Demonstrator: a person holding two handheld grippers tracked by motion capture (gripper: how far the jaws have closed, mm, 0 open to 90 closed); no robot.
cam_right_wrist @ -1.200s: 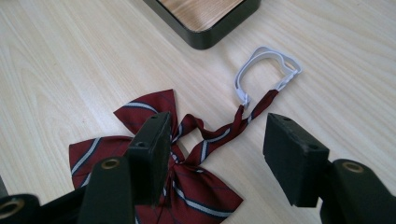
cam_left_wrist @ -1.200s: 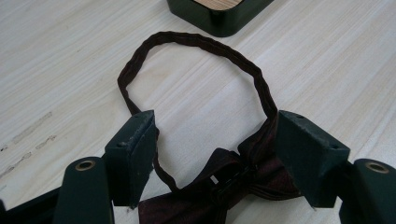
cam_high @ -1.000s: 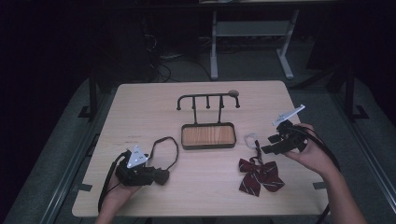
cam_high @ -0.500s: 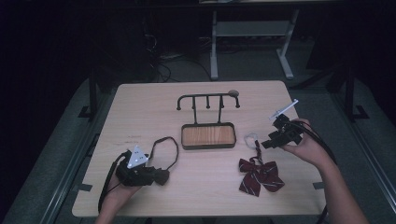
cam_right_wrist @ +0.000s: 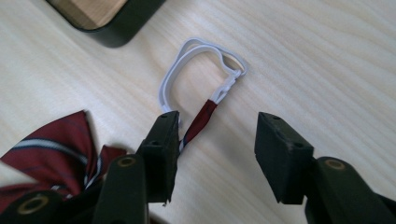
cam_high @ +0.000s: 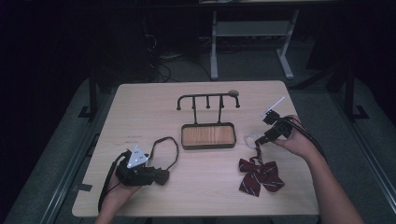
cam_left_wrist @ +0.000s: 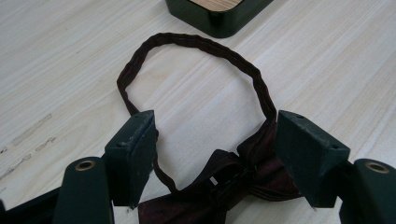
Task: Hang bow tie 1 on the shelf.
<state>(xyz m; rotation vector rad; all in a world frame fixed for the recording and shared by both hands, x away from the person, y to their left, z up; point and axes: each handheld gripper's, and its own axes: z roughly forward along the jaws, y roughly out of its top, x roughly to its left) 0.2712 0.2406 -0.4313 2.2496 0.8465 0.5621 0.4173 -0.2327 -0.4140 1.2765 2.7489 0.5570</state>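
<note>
A dark maroon bow tie (cam_left_wrist: 219,186) lies on the table with its strap loop (cam_left_wrist: 196,44) spread out ahead of it. My left gripper (cam_left_wrist: 217,144) rests open over it, one jaw on each side of the knot; the high view shows this gripper (cam_high: 156,175) at the front left. A red striped bow tie (cam_high: 260,175) lies at the front right, its white elastic loop (cam_right_wrist: 187,65) pointing toward the stand. My right gripper (cam_right_wrist: 217,140) hangs low over the red strap end (cam_right_wrist: 201,119), which lies by one jaw. Its jaws have just been closing but stand apart, pressing on nothing.
A black hook stand (cam_high: 208,100) rises from a wooden-floored base tray (cam_high: 208,135) at the table's middle. Corners of that tray show in the left gripper view (cam_left_wrist: 219,18) and the right gripper view (cam_right_wrist: 112,28). A small round disc (cam_high: 232,93) sits behind the stand.
My right gripper has moved left and down, from beside the table's right edge to the white loop near the tray. The left gripper and both bow ties have stayed put.
</note>
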